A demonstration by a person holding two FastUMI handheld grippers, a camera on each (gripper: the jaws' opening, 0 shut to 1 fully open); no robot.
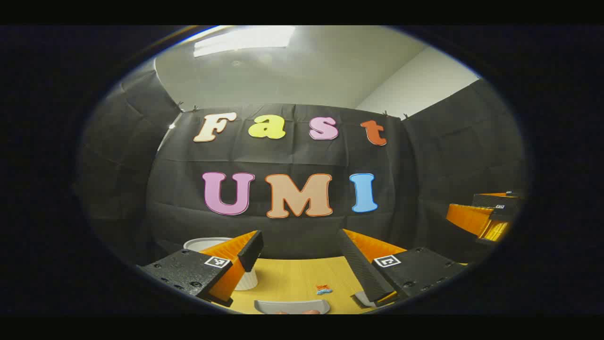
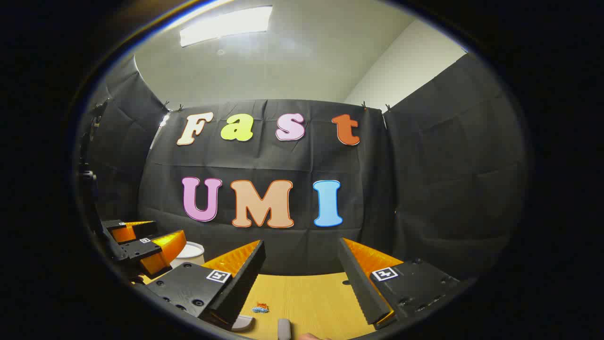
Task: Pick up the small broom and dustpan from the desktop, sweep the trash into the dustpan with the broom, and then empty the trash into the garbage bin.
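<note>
My left gripper (image 1: pixel 299 234) hangs open above the wooden desktop (image 1: pixel 292 276) with nothing between its fingers. Below it lie a small scrap of orange and blue trash (image 1: pixel 323 289) and a grey dustpan (image 1: pixel 292 307) at the view's bottom edge. My right gripper (image 2: pixel 300 242) is open too and holds nothing. The trash (image 2: pixel 260 308) lies under it by its left finger, with a grey dustpan corner (image 2: pixel 243 322) and a grey handle end (image 2: pixel 283 329) nearby. I cannot tell whether that handle is the broom's. Each gripper sees the other off to its side: right gripper (image 1: pixel 490 215), left gripper (image 2: pixel 141 241).
A white garbage bin (image 1: pixel 207 243) stands at the desk's far left, partly behind my left finger; it is also in the right gripper view (image 2: pixel 191 252). Black cloth walls close the desk at the back and sides. A grey piece (image 1: pixel 363 298) peeks from under my left gripper's right finger.
</note>
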